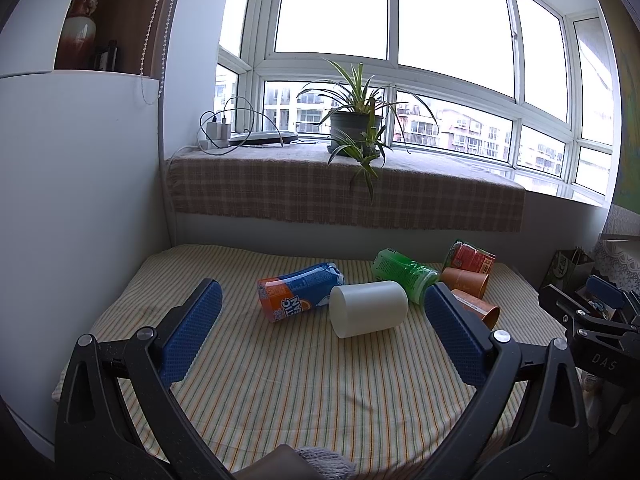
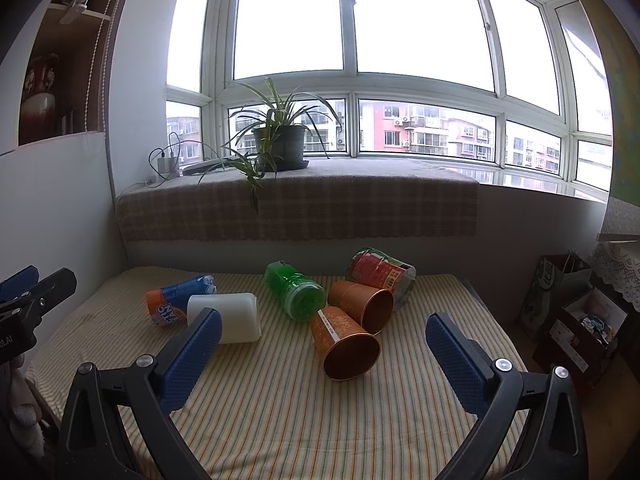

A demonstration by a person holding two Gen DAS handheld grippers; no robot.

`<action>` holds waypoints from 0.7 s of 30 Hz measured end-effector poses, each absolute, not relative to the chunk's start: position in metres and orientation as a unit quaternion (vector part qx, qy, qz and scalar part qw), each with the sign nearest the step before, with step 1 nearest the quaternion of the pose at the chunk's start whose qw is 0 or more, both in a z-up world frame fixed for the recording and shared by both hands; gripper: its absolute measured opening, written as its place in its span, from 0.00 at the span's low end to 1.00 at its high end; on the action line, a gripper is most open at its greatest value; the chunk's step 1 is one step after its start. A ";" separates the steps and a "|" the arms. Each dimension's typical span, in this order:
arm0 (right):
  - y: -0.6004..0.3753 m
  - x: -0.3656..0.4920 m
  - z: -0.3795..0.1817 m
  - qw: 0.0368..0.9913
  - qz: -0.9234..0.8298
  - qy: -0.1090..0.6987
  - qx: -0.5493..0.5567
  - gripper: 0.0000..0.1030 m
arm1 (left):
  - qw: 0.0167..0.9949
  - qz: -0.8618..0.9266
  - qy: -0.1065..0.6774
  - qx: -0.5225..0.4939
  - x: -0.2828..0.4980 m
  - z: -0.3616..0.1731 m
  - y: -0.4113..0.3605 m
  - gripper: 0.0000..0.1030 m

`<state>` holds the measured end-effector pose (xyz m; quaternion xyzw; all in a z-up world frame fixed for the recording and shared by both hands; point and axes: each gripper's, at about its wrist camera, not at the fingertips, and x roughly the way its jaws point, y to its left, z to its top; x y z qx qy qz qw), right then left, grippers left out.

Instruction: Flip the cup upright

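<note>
I hold my left gripper (image 1: 322,334) spread wide and empty, aimed at the white cup (image 1: 368,309), which lies on its side on the striped cloth (image 1: 280,400) against the blue-orange cup (image 1: 298,292). My right gripper (image 2: 324,344) is likewise released, facing the near copper cup (image 2: 344,342) (also toppled, mouth toward me). Neither touches a cup yet.
</note>
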<state>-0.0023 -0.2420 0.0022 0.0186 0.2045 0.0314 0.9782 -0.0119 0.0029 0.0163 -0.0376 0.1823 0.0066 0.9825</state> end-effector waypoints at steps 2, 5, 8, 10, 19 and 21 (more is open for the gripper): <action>-0.242 -0.002 0.002 0.978 0.032 0.206 0.019 1.00 | 0.983 0.007 0.182 -0.037 -0.012 0.016 0.003 1.00; -0.241 -0.002 0.002 0.978 0.035 0.206 0.019 1.00 | 0.983 0.007 0.182 -0.037 -0.011 0.015 0.003 1.00; -0.240 -0.001 0.002 0.978 0.036 0.207 0.018 1.00 | 0.983 0.007 0.182 -0.038 -0.011 0.015 0.003 1.00; -0.240 -0.001 0.003 0.977 0.037 0.207 0.017 1.00 | 0.983 0.007 0.182 -0.038 -0.012 0.016 0.003 1.00; -0.234 0.007 0.000 0.976 0.045 0.211 0.012 1.00 | 0.982 0.011 0.186 -0.038 -0.008 0.017 0.004 1.00; -0.232 0.009 -0.001 0.976 0.049 0.213 0.011 1.00 | 0.981 0.014 0.187 -0.040 -0.006 0.014 0.007 1.00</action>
